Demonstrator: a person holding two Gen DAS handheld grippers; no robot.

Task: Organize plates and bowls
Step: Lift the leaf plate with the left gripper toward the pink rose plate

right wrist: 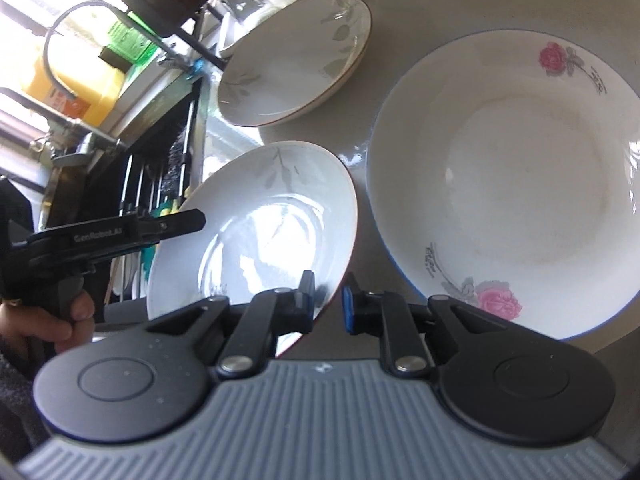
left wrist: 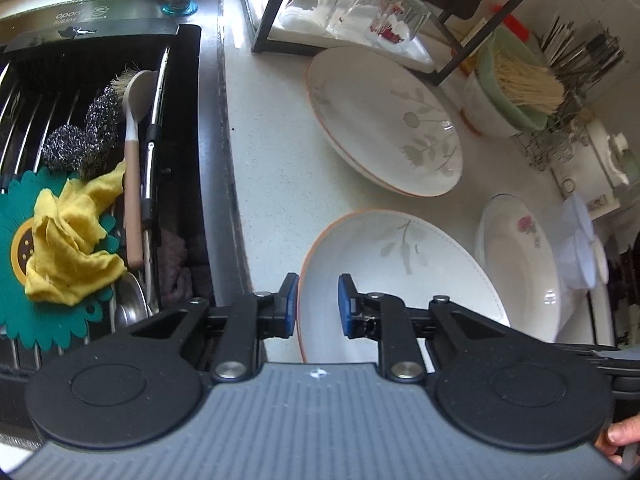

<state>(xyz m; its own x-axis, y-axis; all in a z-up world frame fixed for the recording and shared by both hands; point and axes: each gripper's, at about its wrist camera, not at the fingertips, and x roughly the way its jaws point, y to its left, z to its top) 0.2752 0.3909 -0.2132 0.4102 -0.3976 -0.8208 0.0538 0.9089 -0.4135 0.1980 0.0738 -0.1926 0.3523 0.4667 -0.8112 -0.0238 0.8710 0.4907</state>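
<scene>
A white deep plate with a grey leaf print and orange rim (left wrist: 400,272) sits tilted between both grippers. My left gripper (left wrist: 318,306) is shut on its left rim, one blue pad outside and one inside. My right gripper (right wrist: 328,304) is shut on the near right rim of the same plate (right wrist: 260,220). The left gripper's finger (right wrist: 180,220) shows at the plate's far side. Two matching leaf plates (left wrist: 384,120) (right wrist: 296,60) lie stacked farther back on the counter. A wide white bowl with pink roses and a blue rim (left wrist: 520,264) (right wrist: 512,184) rests to the right.
The black sink (left wrist: 192,120) on the left holds a rack with a yellow cloth (left wrist: 68,240), steel scourers (left wrist: 88,132) and a brush (left wrist: 134,160). Glasses (left wrist: 320,0) stand under a black frame at the back. A green bowl (left wrist: 516,80) and clear lids (left wrist: 580,248) crowd the right side.
</scene>
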